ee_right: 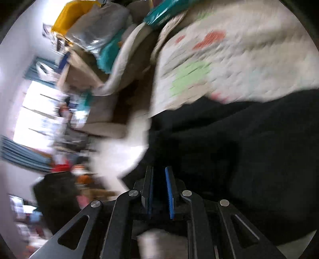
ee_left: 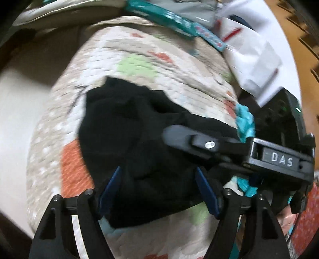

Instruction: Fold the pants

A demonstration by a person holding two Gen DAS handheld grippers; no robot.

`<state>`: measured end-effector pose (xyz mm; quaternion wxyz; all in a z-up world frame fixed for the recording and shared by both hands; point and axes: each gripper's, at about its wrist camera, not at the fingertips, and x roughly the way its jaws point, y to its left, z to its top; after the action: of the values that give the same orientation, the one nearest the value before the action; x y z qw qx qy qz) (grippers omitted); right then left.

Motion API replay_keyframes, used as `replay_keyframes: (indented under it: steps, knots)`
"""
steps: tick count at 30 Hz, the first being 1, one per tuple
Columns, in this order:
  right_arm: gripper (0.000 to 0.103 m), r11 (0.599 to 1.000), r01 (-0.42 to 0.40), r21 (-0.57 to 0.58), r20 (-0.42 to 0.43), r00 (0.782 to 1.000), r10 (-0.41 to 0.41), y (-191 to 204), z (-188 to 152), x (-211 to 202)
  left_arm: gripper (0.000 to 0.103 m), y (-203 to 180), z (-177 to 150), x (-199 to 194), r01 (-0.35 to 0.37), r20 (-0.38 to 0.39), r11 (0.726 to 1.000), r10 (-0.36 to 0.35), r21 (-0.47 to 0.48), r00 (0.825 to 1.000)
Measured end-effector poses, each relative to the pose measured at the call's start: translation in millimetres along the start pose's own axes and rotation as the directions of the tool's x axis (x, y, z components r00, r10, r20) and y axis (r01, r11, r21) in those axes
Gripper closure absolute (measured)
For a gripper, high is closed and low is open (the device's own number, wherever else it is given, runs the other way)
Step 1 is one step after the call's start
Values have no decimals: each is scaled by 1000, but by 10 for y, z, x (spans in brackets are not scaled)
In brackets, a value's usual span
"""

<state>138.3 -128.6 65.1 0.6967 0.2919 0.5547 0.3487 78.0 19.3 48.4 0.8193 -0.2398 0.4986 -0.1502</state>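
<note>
The black pants lie bunched on a quilted bedspread with orange and green patches. My left gripper is open just above the near part of the pants, blue pads apart and empty. My right gripper shows in the left wrist view at the right, reaching over the pants. In the right wrist view the right gripper is nearly shut, its blue pads pinching the edge of the black pants at the side of the bed. The view is blurred.
A teal box and white papers lie at the far edge of the bed. A wooden floor is at the right. Beyond the bedspread are cluttered shelves, a yellow bag and a bright window.
</note>
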Motion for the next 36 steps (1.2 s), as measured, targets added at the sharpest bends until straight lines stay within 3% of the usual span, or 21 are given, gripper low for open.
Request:
replay_keyframes:
  steps: [4, 6, 7, 8, 9, 10, 12, 17, 19, 21, 23, 25, 26, 27, 29, 30, 31, 32, 34, 35, 36]
  knots:
    - [87, 992, -94, 82, 6, 996, 94, -253, 41, 27, 28, -93, 11, 145, -23, -13, 999, 23, 48, 1000]
    - [87, 989, -105, 102, 26, 994, 103, -331, 56, -50, 45, -56, 54, 241, -49, -31, 998, 50, 34, 998]
    - [87, 989, -108, 98, 65, 993, 102, -354, 84, -145, 63, 9, 99, 302, -62, -47, 998, 63, 10, 997]
    - [87, 991, -97, 87, 118, 989, 87, -364, 119, -283, 68, 72, 126, 331, -53, -60, 998, 52, -20, 997]
    - [87, 995, -66, 74, 150, 987, 54, -355, 148, -364, 69, 143, 141, 335, -37, -63, 998, 34, -44, 997]
    - [87, 999, 30, 39, 187, 982, -37, -313, 178, -474, 72, 186, 140, 337, -21, -63, 997, 16, -70, 998]
    - [87, 972, 230, -47, 230, 950, -214, -177, 192, -552, 74, 240, 135, 329, -6, -65, 996, 0, -91, 998]
    - [83, 949, 289, -129, 201, 944, -260, 18, 114, -322, 74, 209, 91, 292, -10, -53, 998, 7, -64, 999]
    - [65, 936, 311, -162, 188, 941, -281, 108, 95, -165, 74, 196, 77, 281, -11, -49, 999, 9, -47, 999]
    - [54, 921, 340, -189, 180, 934, -308, 169, 72, -24, 74, 203, 70, 274, -9, -48, 999, 7, -43, 999]
    - [55, 883, 414, -223, 148, 909, -389, 122, 31, 108, 74, 209, 61, 262, -9, -47, 999, 6, -44, 999]
    - [87, 796, 553, -246, 118, 832, -542, 34, -17, 186, 74, 203, 47, 254, -12, -47, 999, 10, -42, 999]
    - [87, 772, 594, -226, 121, 803, -583, -28, -18, 119, 74, 200, 46, 251, -15, -48, 999, 13, -40, 999]
    - [93, 742, 643, -190, 132, 765, -630, -90, -6, 5, 74, 197, 44, 248, -18, -48, 999, 16, -39, 999]
    - [93, 546, 832, -101, 207, 555, -806, -198, 16, -302, 75, 202, 36, 233, -20, -48, 999, 18, -40, 999]
    - [91, 468, 883, -42, 240, 463, -853, -242, 28, -480, 75, 204, 30, 230, -19, -47, 999, 17, -41, 999]
    - [88, 468, 883, 30, 260, 445, -857, -289, 35, -705, 75, 207, 26, 228, -17, -47, 999, 15, -41, 999]
    - [86, 539, 840, 64, 274, 505, -819, -307, 34, -848, 75, 205, 23, 226, -15, -48, 999, 13, -41, 999]
    - [84, 724, 686, 70, 290, 680, -673, -302, 45, -954, 75, 216, 9, 203, -8, -47, 999, 6, -44, 999]
    - [82, 789, 612, 55, 278, 750, -600, -287, 61, -920, 75, 220, 14, 202, -6, -47, 999, 4, -48, 999]
    - [78, 820, 571, 43, 273, 783, -559, -258, 71, -873, 75, 226, 13, 194, -4, -48, 999, 1, -54, 999]
